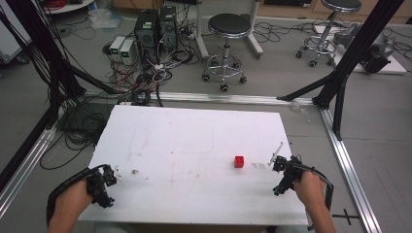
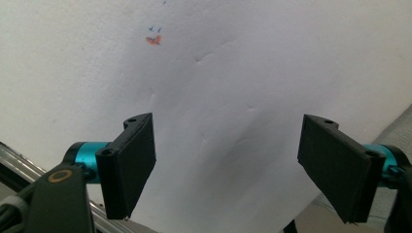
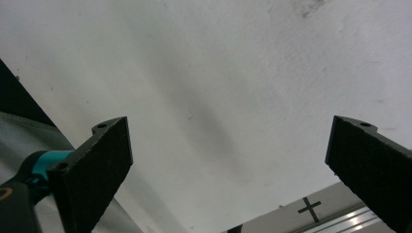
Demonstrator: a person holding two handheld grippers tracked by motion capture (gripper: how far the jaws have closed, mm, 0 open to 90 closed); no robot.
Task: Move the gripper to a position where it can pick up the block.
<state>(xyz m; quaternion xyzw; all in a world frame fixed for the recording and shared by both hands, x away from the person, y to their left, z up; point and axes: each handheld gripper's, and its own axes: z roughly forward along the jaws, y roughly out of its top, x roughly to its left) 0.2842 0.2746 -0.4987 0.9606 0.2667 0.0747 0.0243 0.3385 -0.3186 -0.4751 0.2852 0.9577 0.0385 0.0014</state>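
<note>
Left gripper (image 1: 108, 187) sits at the near-left edge of the white table (image 1: 194, 141), jaws spread wide, nothing between them. Right gripper (image 1: 282, 175) at the near-right edge, jaws likewise released and empty. Farther in, a small red cube (image 1: 239, 161) sits just left of the right gripper, apart from it. Likely risk: a careless approach nudges the light cube; the trailing cable could drag it.

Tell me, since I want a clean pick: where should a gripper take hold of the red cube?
Probably across two opposite flat side faces of the red cube, coming down from above. It sits alone on the white table, and the open right gripper is nearer.
</note>
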